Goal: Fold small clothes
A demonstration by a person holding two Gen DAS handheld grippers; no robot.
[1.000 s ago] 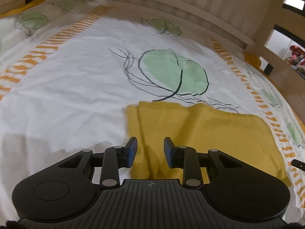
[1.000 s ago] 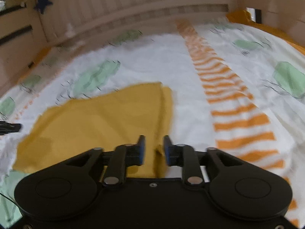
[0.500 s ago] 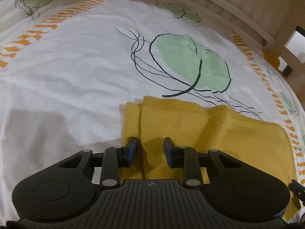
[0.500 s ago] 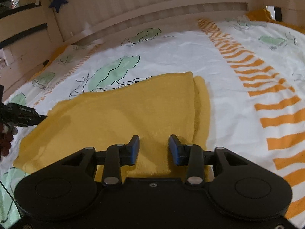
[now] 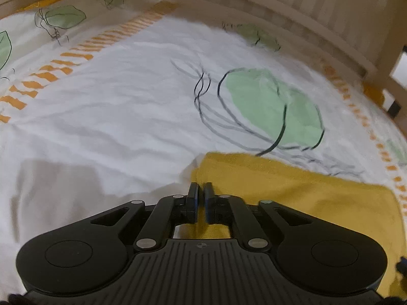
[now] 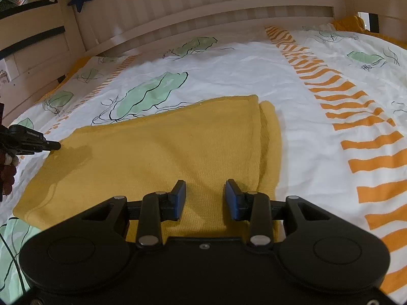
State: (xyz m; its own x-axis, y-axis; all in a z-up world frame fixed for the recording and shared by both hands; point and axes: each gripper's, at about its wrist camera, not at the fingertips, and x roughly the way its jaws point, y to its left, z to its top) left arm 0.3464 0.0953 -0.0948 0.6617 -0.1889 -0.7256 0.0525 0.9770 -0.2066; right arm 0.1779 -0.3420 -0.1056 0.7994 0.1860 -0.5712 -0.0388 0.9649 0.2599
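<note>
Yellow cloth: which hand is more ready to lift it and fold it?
Probably the left. The left gripper is closing its fingers on the yellow cloth at its edge. The right gripper hangs open over the cloth, gripping nothing.

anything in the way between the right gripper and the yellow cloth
Nothing visible does. The right gripper hangs with jaws apart right over the yellow cloth, near its folded right edge, with only bare fabric between and ahead of the fingers. The left gripper is at the cloth's far left corner, its jaws closing.
</note>
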